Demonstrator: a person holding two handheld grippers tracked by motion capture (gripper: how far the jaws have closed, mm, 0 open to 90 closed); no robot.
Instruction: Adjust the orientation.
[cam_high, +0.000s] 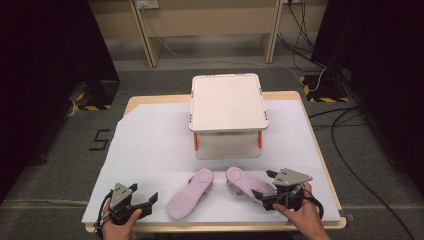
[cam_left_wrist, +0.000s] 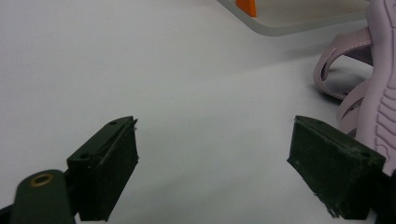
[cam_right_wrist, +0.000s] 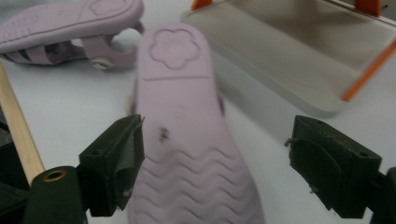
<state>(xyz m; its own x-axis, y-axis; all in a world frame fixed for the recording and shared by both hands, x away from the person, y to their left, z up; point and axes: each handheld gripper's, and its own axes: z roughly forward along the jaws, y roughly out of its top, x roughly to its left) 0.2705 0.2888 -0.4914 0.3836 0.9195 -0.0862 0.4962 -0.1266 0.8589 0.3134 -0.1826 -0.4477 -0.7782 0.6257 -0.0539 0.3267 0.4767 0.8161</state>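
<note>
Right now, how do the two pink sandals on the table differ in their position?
The left sandal lies clear of the left gripper, whose jaws are open over bare table cover; the right sandal lies between the open jaws of the right gripper. The left sandal's heel end points up and right, the right sandal's up and left. Both lie sole up in front of the white two-tier rack, with a flower on the heel.

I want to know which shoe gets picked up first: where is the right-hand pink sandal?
In the high view the sole-up pink rubber sandal lies near the table's front edge, below the two-tier white rack, between the open right gripper's jaws.
</note>
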